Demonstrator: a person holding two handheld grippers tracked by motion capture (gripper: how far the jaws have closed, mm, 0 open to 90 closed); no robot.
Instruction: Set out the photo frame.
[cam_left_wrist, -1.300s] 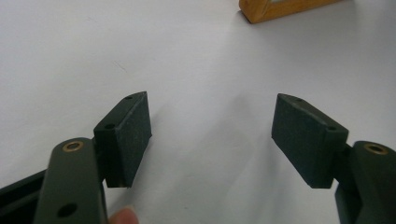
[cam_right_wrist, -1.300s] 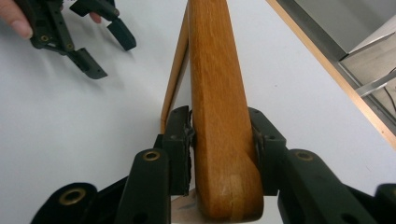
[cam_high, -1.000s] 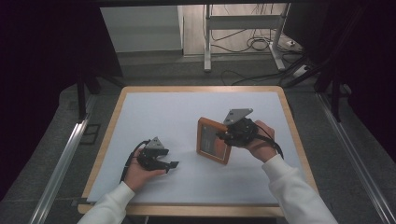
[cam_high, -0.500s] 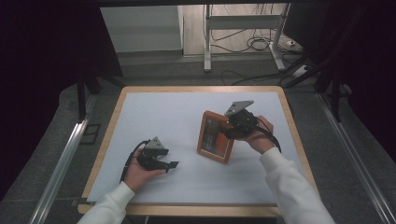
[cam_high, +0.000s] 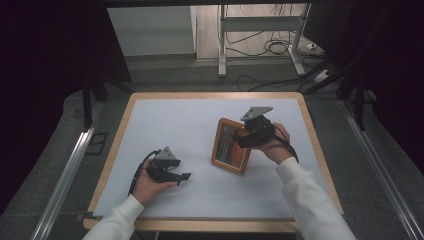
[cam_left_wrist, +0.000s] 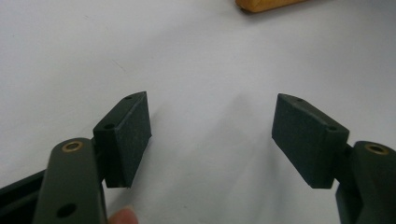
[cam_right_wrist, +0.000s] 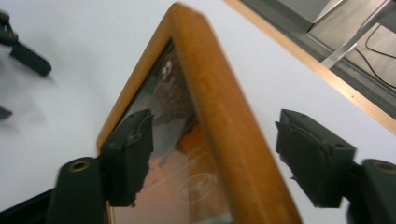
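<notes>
A wooden picture frame (cam_high: 231, 145) with an orange picture under glass stands tilted on its lower edge, right of the table's middle. My right gripper (cam_high: 246, 138) is at its upper right side. In the right gripper view the jaws straddle the frame's wooden rail (cam_right_wrist: 219, 121). The left pad (cam_right_wrist: 130, 149) lies against the glass, while the right pad (cam_right_wrist: 313, 154) stands clear of the wood, so this gripper (cam_right_wrist: 212, 144) is open. My left gripper (cam_high: 182, 177) rests low on the white surface at the front left, open and empty (cam_left_wrist: 212, 135).
The table has a white top (cam_high: 185, 125) with a wooden border (cam_high: 215, 95). A corner of the frame (cam_left_wrist: 266, 3) lies ahead of my left gripper. Metal rails run along both sides of the table, and cables lie on the floor behind it.
My right hand has shifted slightly toward the far side with the frame, which now stands a little more upright. The left hand and its gripper have not moved.
</notes>
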